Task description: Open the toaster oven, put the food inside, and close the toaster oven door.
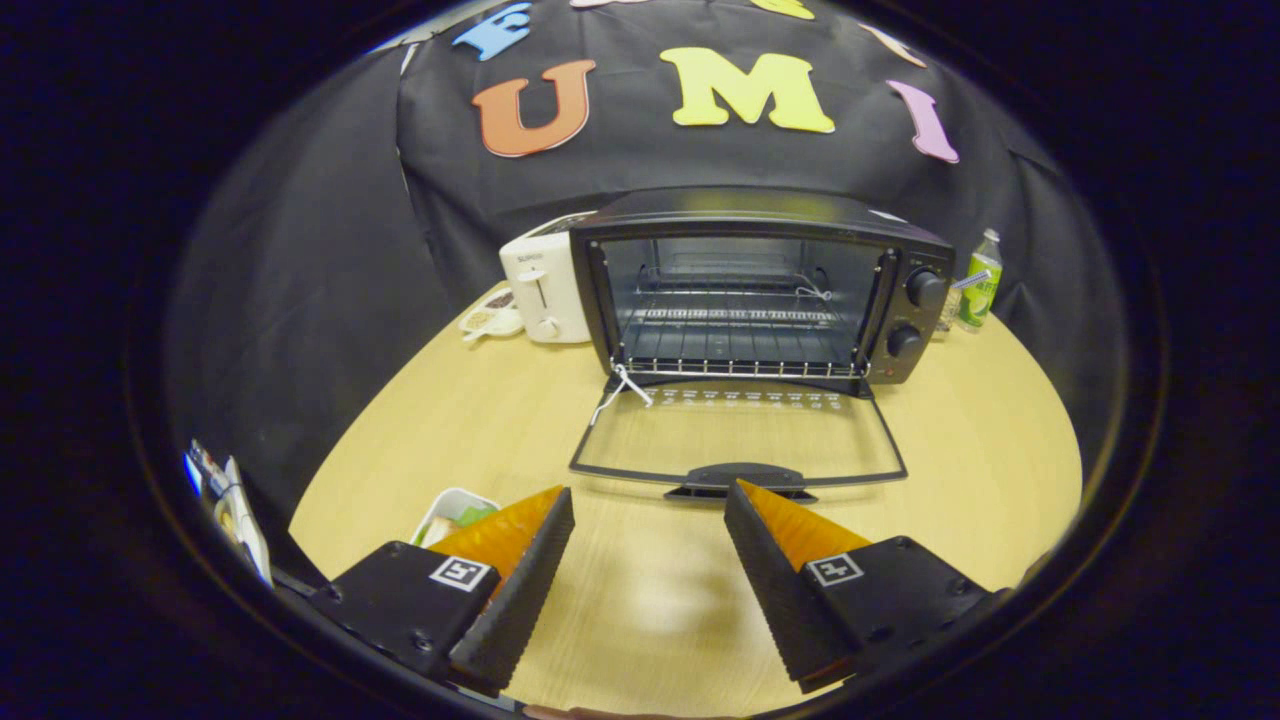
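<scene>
Two fingers (520, 590) of the gripper (650, 500) stand spread wide apart over the wooden worktop (1000, 450), the jaws holding nothing; bare wood shows between them.

Taking the toaster oven (760, 285) as the landmark: it sits at the far side of the worktop, beyond the fingers, and it is open. Its glass door (740, 440) is folded down flat toward the gripper, and the door handle (740, 478) lies just ahead of the fingertips, apart from them. A wire rack (740, 315) shows inside the cavity, which holds no food. A white string (622, 388) hangs at the oven's front left corner, by the door hinge. Two black knobs (925, 288) sit one above the other on the oven's right panel.

Just left of the oven stands a white toaster (545, 290), touching or nearly touching its side, with a small white dish (490, 315) further left. To the oven's right stands a green-labelled bottle (982, 275).

Well in front of the oven and to its left, beside the left finger, a white tray of food (455, 512) rests on the worktop, partly hidden by that finger.
</scene>
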`<move>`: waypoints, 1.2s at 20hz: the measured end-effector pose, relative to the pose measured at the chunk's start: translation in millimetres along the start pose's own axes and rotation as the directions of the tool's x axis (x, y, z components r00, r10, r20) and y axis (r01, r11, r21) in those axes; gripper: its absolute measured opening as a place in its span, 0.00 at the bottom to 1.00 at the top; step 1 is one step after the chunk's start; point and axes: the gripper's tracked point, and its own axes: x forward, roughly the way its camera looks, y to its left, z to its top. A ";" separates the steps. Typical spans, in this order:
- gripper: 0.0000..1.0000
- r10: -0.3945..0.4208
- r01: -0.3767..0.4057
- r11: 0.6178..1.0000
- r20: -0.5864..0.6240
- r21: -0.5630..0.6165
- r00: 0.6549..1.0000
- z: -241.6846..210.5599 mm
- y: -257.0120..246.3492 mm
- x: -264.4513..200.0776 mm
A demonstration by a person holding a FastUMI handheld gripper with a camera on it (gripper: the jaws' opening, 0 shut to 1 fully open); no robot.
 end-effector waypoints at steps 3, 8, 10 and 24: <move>0.99 0.151 -0.140 0.985 -0.107 0.102 0.983 -14.9 32.5 -13.6; 0.93 0.311 -0.215 0.918 -0.270 0.333 0.911 -32.8 52.1 -20.8; 0.90 0.377 -0.233 0.877 -0.300 0.421 0.876 -30.8 55.5 -24.9; 0.48 0.500 -0.279 0.834 -0.436 0.476 0.748 -66.1 99.5 -25.0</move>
